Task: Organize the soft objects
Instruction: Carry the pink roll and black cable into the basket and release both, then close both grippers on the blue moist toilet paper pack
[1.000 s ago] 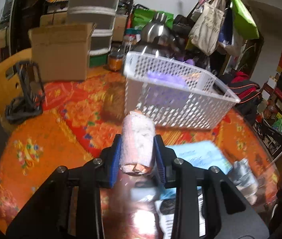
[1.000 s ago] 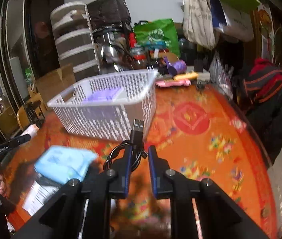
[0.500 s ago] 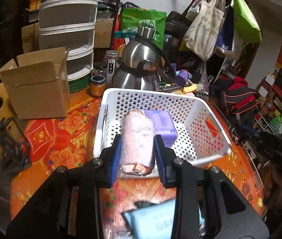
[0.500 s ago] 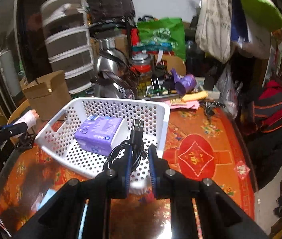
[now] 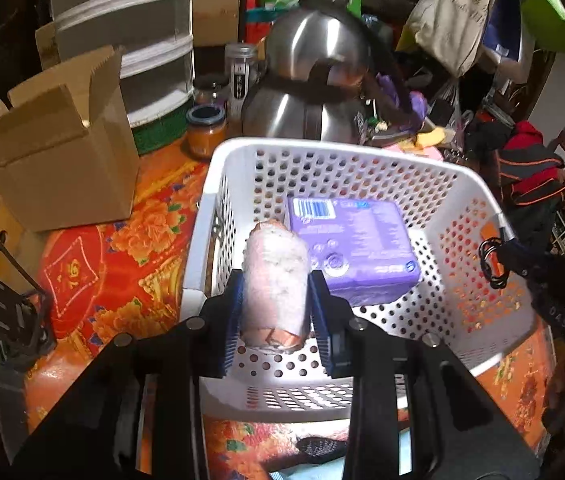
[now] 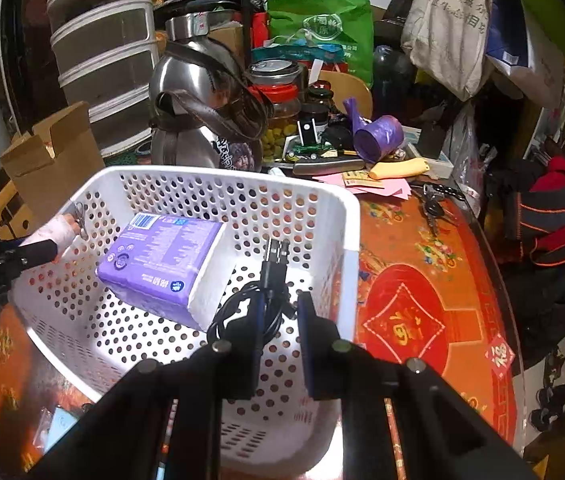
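A white perforated basket [image 5: 478, 184] [image 6: 346, 216] stands on the orange table and holds a purple tissue pack [image 5: 354, 244] [image 6: 158, 256]. My left gripper [image 5: 276, 300] is shut on a rolled pink towel [image 5: 274, 280] and holds it over the basket's near left part. My right gripper [image 6: 278, 312] holds a coiled black USB cable [image 6: 262, 300] over the basket's right side; the jaws look slightly apart, and the cable rests against the left finger. Each gripper shows in the other's view, the right one with its cable [image 5: 494, 258] and the left one with the towel [image 6: 58, 232].
A cardboard box [image 5: 58, 148], a stack of grey drawers [image 5: 130, 40], jars [image 5: 206, 132] and a steel kettle [image 5: 314, 76] stand behind the basket. Keys [image 6: 434, 204], a purple jug [image 6: 378, 136] and papers lie at the back right. A blue packet [image 5: 310, 474] lies in front of the basket.
Both grippers have moved forward from the table's near side to over the basket, carrying the towel and the cable. The right jaws have opened a little.
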